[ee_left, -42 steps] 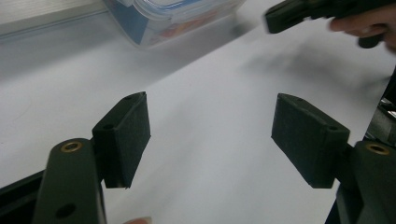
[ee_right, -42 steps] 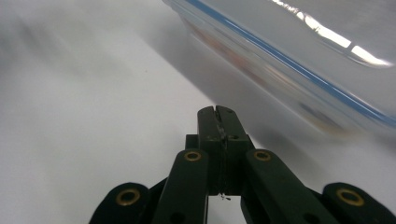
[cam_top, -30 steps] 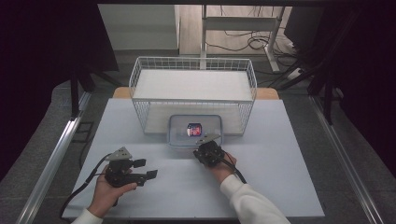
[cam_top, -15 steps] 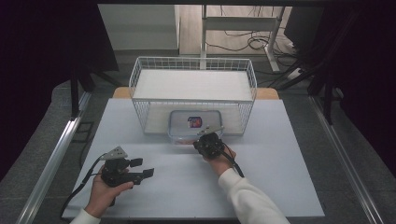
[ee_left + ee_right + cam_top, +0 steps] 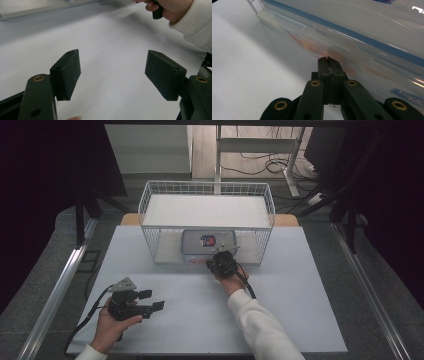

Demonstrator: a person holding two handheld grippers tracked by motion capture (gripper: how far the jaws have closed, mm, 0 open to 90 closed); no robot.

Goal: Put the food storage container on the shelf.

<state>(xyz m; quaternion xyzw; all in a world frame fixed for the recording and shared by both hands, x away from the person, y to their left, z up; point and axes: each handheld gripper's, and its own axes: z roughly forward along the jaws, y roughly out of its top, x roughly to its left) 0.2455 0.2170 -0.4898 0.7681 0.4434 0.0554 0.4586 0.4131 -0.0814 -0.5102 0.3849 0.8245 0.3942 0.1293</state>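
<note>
A clear plastic container (image 5: 207, 241) with a blue-edged lid and a red label sits low inside the front of the white wire basket (image 5: 145, 205). My right gripper (image 5: 218, 255) is shut with nothing between its jaws. Its closed tip (image 5: 327, 60) is right at the container's near side wall (image 5: 362, 37). My left gripper (image 5: 152, 300) rests low over the table's front left, held in a hand. It is open, and only bare table shows between its pads (image 5: 113, 72).
The white table top (image 5: 300, 285) spreads around both hands. The other hand and its white sleeve (image 5: 192, 22) show at the top right of the left gripper view. A basket wire (image 5: 253, 5) stands beside the container's left end. A chair and cables lie beyond the table.
The right gripper has moved away from me toward the basket, and the container has slid deeper into it. The left gripper has stayed put and open.
</note>
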